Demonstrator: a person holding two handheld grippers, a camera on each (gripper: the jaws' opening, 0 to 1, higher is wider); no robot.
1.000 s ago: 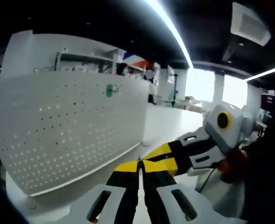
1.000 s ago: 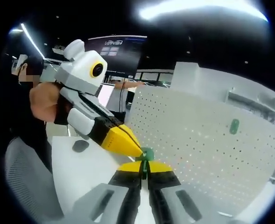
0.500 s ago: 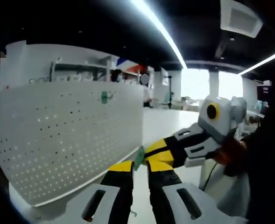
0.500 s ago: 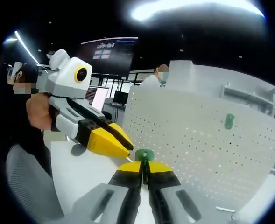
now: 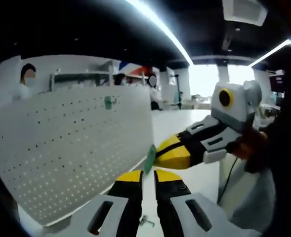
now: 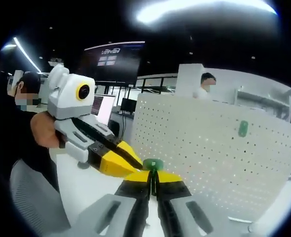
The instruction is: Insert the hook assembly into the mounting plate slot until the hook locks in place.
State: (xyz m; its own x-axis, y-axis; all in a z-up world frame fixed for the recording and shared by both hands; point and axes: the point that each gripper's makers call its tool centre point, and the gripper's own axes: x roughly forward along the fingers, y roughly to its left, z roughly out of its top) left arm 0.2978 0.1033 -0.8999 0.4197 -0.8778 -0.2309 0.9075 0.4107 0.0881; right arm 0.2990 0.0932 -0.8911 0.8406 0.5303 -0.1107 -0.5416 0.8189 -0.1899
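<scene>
Pinching green hook (image 6: 152, 164) between pressed-together jaws: right tongs (image 6: 153, 174), held in front of white pegboard (image 6: 204, 148). Left tongs (image 5: 148, 174): jaws slightly spread, holding nothing, just beside hook (image 5: 149, 158). Second green hook (image 6: 242, 129) mounted high on pegboard. White table (image 5: 175, 128) beyond.

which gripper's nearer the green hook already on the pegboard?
Hard to call. Both grippers sit off the pegboard, well short of the mounted green hook. The right gripper clamps a second green hook piece; the left gripper is open alongside.
</scene>
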